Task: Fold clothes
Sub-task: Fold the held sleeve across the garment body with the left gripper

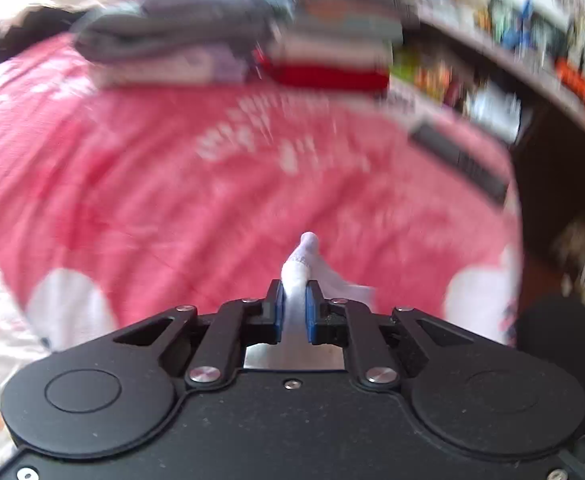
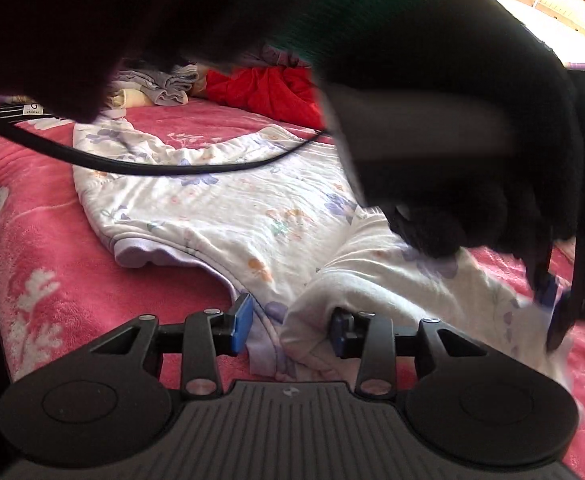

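Lying flat on pink bedspread (image 2: 44, 216), floral pyjama garment (image 2: 252, 208) risked bunching. Left gripper (image 1: 293, 304) was clamped on white cuff, lifted; fabric could slip out. Right gripper (image 2: 288, 322) gaped wide over hem; cable (image 2: 152, 166) could snag cloth.

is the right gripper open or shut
Open: the right gripper has its blue pads wide apart, straddling the floral garment's hem, not clamping it.
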`<state>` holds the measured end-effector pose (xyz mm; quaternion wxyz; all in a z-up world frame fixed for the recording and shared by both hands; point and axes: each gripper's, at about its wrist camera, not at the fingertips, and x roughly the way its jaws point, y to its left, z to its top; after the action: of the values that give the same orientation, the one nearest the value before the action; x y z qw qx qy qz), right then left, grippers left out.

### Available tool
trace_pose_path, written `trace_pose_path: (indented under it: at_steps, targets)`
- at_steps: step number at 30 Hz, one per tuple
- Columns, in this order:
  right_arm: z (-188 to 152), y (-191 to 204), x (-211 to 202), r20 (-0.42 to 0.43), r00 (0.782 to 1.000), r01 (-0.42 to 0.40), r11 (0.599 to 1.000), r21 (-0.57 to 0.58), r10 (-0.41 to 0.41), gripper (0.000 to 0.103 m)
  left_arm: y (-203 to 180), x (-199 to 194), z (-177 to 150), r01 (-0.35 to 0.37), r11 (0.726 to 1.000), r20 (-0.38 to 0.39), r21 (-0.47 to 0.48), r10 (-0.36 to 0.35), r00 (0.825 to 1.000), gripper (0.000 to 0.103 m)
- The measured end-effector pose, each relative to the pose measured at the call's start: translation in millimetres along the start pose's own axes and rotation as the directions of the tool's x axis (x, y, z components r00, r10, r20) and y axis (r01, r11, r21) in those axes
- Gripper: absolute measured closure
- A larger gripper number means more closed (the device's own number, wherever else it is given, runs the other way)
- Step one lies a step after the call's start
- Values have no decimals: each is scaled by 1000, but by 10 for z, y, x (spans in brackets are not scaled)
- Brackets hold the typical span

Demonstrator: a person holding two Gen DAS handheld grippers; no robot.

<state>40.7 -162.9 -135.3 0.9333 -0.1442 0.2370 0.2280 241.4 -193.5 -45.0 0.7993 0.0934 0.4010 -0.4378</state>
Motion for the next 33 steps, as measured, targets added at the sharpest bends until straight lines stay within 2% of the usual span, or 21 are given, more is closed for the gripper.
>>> trace_pose_path:
  at_steps: [3,6,12,15,18,22,24,26,29,30,33]
  targets:
    - [16,-7,-4,1,1000,-4,1000,11,4,61,132,-435,-73,31,998,129,-57,-23,991,94]
    - [30,-11,-17,3,1000,-4,1000,19,4,60,246,-869,-187,51,993,244,-107,-23,970,94]
    - [43,-5,-35,7,1000,9,1000,24,-9,54,532,-1634,-681,52,969,437,-241,60,898,94]
    - [58,-22,-91,17,1000,22,999,32,-23,50,759,-1889,-1048,70,935,503,-348,123,855,94]
    - [81,-18,-155,39,999,23,999,30,-24,47,975,-1987,-1453,118,885,551,-451,172,817,94]
    - [98,-9,-255,82,996,15,999,37,-18,35,1210,-1935,-1862,169,810,573,-562,234,785,94]
    - [86,-10,-276,96,995,-8,999,44,4,35,1311,-1900,-2033,206,776,589,-596,248,769,94]
    - [59,10,-239,74,997,-30,999,45,26,35,1411,-1845,-2160,243,733,594,-635,263,760,94]
    - [7,48,-125,1,999,-54,998,31,54,34,1527,-1801,-2260,261,692,582,-673,278,765,94]
    - [-5,54,-89,-20,998,-53,998,25,53,34,1557,-1782,-2273,259,681,571,-684,279,772,94]
    - [-4,34,-35,-57,996,-59,998,38,62,34,1637,-1704,-2352,195,639,483,-744,315,817,94]
